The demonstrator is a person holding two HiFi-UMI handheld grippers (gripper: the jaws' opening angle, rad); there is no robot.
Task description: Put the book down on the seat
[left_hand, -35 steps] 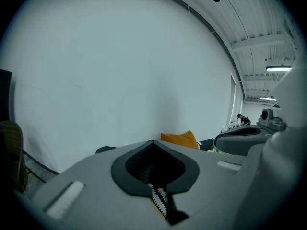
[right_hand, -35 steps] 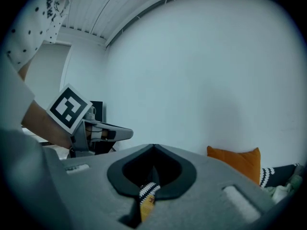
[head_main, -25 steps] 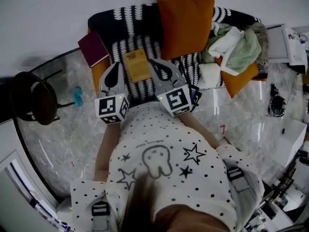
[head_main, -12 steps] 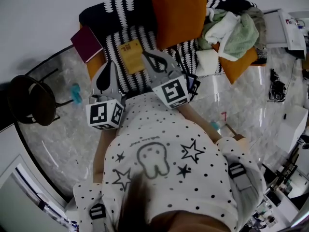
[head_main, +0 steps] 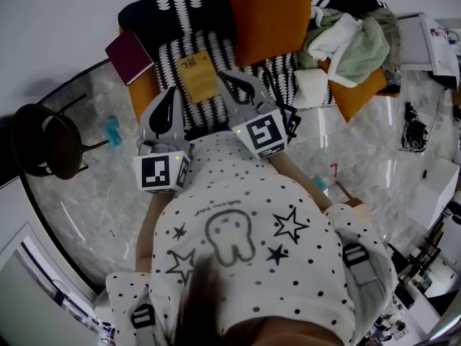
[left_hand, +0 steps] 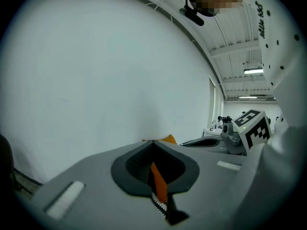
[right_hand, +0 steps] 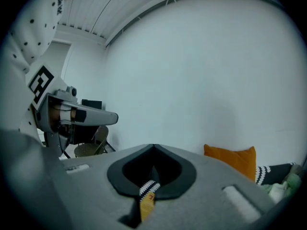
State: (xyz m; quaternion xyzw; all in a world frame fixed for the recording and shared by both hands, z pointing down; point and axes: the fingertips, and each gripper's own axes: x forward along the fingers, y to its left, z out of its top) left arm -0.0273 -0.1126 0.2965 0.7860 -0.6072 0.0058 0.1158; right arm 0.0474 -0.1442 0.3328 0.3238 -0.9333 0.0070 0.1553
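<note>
The yellow book [head_main: 198, 76] lies flat on the sofa seat [head_main: 180, 56], on its black-and-white patterned cover. No gripper touches it. My left gripper [head_main: 175, 91] hovers just to the book's near left, shut and empty. My right gripper [head_main: 227, 74] hovers at the book's right edge, also shut and empty. In the left gripper view the jaws [left_hand: 153, 143] meet at their tips, against a white wall. In the right gripper view the jaws [right_hand: 153, 147] are closed too. A strip of the yellow book [right_hand: 147, 204] shows through the slot below them.
An orange cushion [head_main: 270, 16] leans on the sofa back. A maroon book [head_main: 130, 55] rests on the sofa's left arm. Crumpled clothes [head_main: 349, 42] and a white pillow [head_main: 311, 89] fill the right end. A dark round chair [head_main: 43, 143] stands on the marble floor at left.
Both grippers have drawn back a little from the yellow book, which stays flat on the seat. The left gripper dropped slightly nearer my body.
</note>
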